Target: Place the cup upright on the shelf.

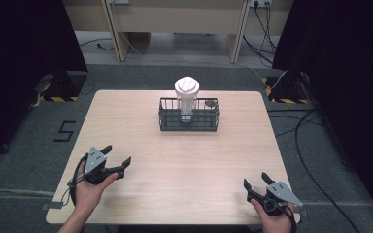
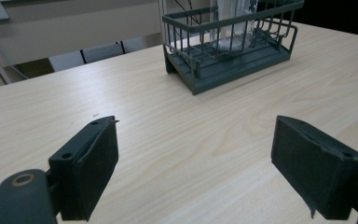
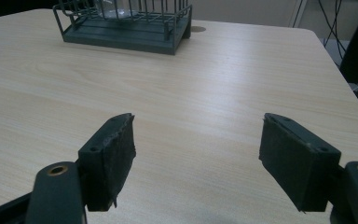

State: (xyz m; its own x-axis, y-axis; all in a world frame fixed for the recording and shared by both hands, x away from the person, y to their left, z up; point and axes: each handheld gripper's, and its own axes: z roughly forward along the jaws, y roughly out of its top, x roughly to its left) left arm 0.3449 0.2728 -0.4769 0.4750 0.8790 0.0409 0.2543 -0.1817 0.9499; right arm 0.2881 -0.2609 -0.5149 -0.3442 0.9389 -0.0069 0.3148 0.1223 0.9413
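Observation:
A dark green wire basket stands on the far middle of the wooden table. Inside it a clear cup with a white lid stands upright. The basket appears ahead in the left gripper view, and its lower part in the right gripper view. My left gripper hovers near the table's front left, open and empty. At the front right my right gripper is also open with nothing between its fingers. Both are well short of the basket.
A small round dark spot lies on the table just behind the basket's right end. Black stands with striped bases flank the table on the grey floor. Cables trail along the right side.

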